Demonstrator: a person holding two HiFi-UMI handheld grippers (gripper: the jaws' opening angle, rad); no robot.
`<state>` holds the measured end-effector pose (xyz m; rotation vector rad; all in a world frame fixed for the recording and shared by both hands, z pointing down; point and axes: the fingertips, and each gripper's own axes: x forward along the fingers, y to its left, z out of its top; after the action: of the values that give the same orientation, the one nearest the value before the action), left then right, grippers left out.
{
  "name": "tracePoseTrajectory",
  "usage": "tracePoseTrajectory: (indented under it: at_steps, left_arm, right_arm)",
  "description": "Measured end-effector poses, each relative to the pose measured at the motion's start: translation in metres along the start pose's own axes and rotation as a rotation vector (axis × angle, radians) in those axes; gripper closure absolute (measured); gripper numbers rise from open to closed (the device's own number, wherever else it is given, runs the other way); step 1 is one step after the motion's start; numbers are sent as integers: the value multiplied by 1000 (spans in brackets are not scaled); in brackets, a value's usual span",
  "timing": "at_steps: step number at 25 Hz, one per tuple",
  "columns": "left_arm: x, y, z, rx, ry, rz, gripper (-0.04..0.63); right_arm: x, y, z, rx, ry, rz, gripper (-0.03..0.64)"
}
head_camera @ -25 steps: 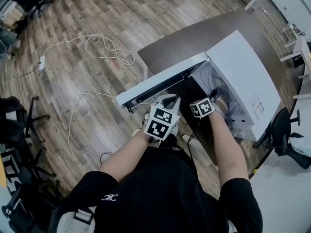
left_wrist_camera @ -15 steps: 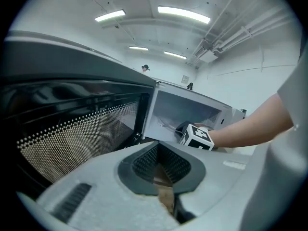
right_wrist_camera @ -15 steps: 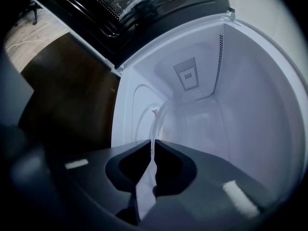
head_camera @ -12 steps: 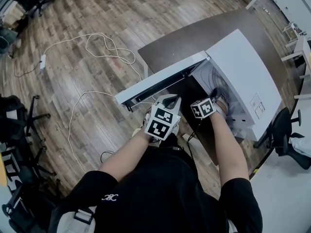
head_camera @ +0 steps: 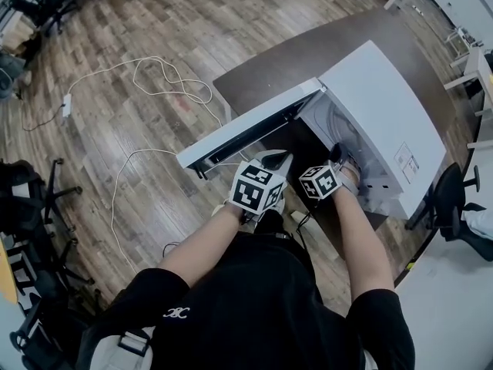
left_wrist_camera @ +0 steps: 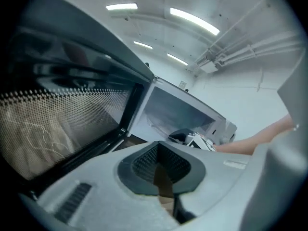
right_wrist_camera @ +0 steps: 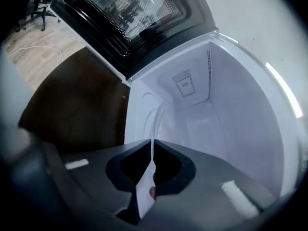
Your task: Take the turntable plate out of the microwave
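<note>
The white microwave [head_camera: 385, 106] stands on a dark brown table [head_camera: 269, 68] with its door [head_camera: 246, 126] swung wide open to the left. My right gripper [head_camera: 339, 156] reaches into the mouth of the cavity. In the right gripper view it [right_wrist_camera: 152, 146] is shut on the rim of the clear glass turntable plate [right_wrist_camera: 156, 124], which runs edge-on from the jaws into the white cavity. My left gripper [head_camera: 273, 160] hovers just in front of the open door, shut [left_wrist_camera: 160, 153] with nothing in it. In the left gripper view the door's mesh window [left_wrist_camera: 62, 109] fills the left side.
The table edge lies close below both grippers. A white cable [head_camera: 154, 75] loops over the wooden floor behind the door. Office chairs stand at the far left [head_camera: 31, 199] and at the right [head_camera: 454, 206].
My right gripper has drawn back a little from the cavity mouth toward me. The left gripper has shifted slightly beside the door. The door stays open.
</note>
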<state>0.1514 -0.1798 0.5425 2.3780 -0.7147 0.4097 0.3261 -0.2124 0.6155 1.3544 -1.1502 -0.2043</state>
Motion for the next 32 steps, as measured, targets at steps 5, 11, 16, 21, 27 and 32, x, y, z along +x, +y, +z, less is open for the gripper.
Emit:
tracePoseTrajectory:
  at_steps: [5,11,16,21,27,32]
  left_arm:
    - [27,-20,5,-177,-30,-149,593]
    - [58,-37,7,-243,-49,-254,554]
    - [91,-38,19,-473,-81,-372,493]
    - [133,-44,24,-596,-79,-429,448]
    - [172,-48,15,-625,-30,-451,440]
    - [189,-49,20,-704,-35,-506,437]
  right_arm:
    - [-14,-18,-1,19,-52,-7,592]
    - [-23,-29,-7,28,-87,21,592]
    - [-28,-38,-6,41,-111,38,592]
    - [-28,-35,-9,38,-110,60,592]
    - [-28,-34,-12,30,-124,75,592]
    - [-28,-33,-13,23,-143,93,592]
